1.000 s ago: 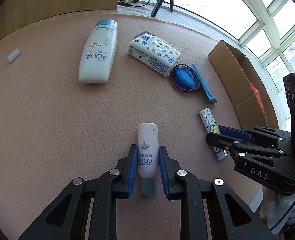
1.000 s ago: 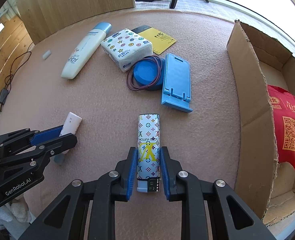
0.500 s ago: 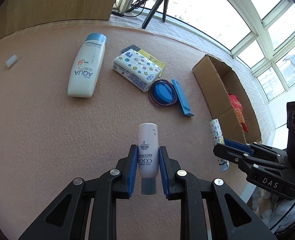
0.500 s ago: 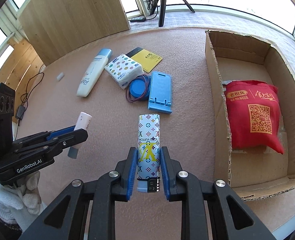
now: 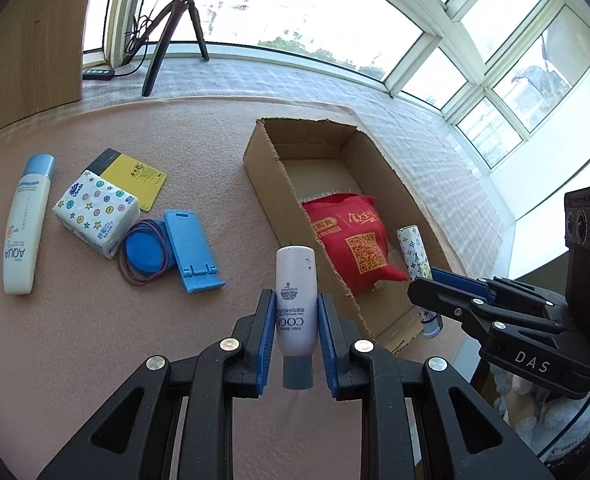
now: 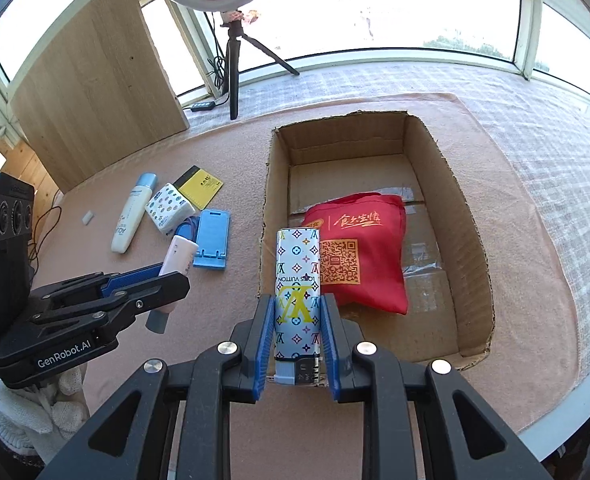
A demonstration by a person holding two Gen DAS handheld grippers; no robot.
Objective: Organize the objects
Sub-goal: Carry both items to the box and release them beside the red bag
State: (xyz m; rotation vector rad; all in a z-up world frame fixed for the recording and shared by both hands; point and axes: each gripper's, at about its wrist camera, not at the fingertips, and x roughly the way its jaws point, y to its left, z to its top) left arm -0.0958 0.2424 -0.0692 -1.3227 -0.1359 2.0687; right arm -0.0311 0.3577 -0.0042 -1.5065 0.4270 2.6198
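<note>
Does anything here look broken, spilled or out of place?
Nothing is spilled. The cardboard box has ragged, torn top edges, as if its flaps were ripped off. A hair tie lies looped around a blue disc. A small white scrap lies alone on the mat.

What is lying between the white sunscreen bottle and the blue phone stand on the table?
In the left wrist view, the patterned tissue pack and the blue round lid ringed by a rubber band lie between the sunscreen bottle and the phone stand.

The left black two-finger gripper with blue pads (image 5: 295,322) is raised, its jaws clamped on a white tube with a grey cap (image 5: 296,308). The right black gripper (image 6: 297,322) pinches a white monogram-patterned lighter (image 6: 297,294). A white-gloved hand (image 6: 31,412) holds the left one.
</note>
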